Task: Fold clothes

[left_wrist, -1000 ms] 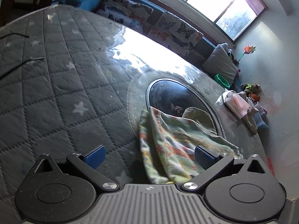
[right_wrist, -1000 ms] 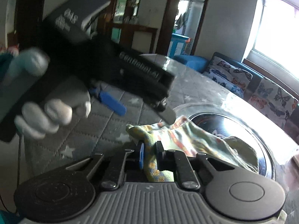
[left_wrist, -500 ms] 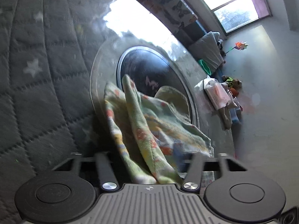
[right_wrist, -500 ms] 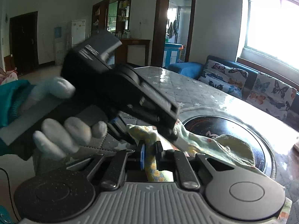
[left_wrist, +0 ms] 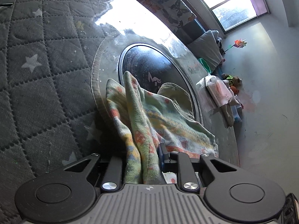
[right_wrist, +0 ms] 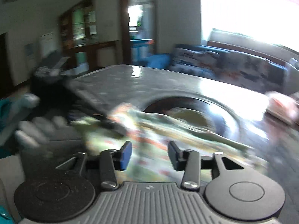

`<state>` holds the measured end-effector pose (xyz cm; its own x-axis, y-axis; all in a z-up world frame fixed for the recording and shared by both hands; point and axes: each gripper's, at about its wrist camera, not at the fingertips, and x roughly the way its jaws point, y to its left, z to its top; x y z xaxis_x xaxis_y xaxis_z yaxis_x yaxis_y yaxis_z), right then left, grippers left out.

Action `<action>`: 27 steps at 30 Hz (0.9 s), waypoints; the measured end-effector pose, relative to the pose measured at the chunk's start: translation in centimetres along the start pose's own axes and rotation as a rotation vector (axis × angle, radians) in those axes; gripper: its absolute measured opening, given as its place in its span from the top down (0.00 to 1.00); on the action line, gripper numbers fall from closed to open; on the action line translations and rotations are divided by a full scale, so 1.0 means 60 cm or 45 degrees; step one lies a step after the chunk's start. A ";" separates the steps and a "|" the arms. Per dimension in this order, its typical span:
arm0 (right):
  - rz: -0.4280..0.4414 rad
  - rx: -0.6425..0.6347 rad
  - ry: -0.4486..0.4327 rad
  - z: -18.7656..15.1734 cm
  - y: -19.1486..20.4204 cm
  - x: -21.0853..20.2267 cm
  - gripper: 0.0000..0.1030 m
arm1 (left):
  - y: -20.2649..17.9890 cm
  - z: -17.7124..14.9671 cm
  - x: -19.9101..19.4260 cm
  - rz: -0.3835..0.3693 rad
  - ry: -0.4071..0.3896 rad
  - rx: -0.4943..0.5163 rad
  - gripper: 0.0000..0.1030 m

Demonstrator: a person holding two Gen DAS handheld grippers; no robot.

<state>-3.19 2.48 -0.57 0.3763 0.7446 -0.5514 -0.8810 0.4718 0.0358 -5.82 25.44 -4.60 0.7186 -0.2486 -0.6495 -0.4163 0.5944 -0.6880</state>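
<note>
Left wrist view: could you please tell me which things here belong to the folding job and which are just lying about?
Job: patterned cloth; left tongs clamped on it; right tongs, open.
Lying about: quilted mat; round black glass plate; pinwheel; cushion.

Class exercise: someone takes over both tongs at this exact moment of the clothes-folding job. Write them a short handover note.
Left tongs: shut on a bunched edge of the patterned garment.
Right tongs: open, holding nothing; that view is blurred.
Garment: crumpled on the quilted table cover, partly over the dark round panel.
Done: one grip taken.
Left: spread it flat, then make every fold.
</note>
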 end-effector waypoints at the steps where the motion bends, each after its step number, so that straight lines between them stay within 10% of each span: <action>1: -0.060 0.034 0.000 -0.004 -0.026 -0.001 0.48 | -0.001 0.000 0.000 0.003 -0.001 0.003 0.80; 10: -0.296 0.359 0.044 -0.056 -0.185 -0.008 0.40 | -0.011 -0.004 0.002 0.043 -0.014 0.038 0.79; 22: -0.253 0.520 0.043 -0.068 -0.216 0.021 0.41 | -0.017 -0.005 0.004 0.070 -0.024 0.054 0.79; 27: -0.214 0.490 0.055 -0.058 -0.198 0.033 0.63 | -0.018 -0.005 0.005 0.073 -0.027 0.064 0.80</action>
<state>7.04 -3.30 -5.01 0.4861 0.6258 -0.6100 -0.6342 0.7328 0.2464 -5.33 24.49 -4.13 0.7062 -0.1967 -0.6802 -0.4291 0.6452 -0.6321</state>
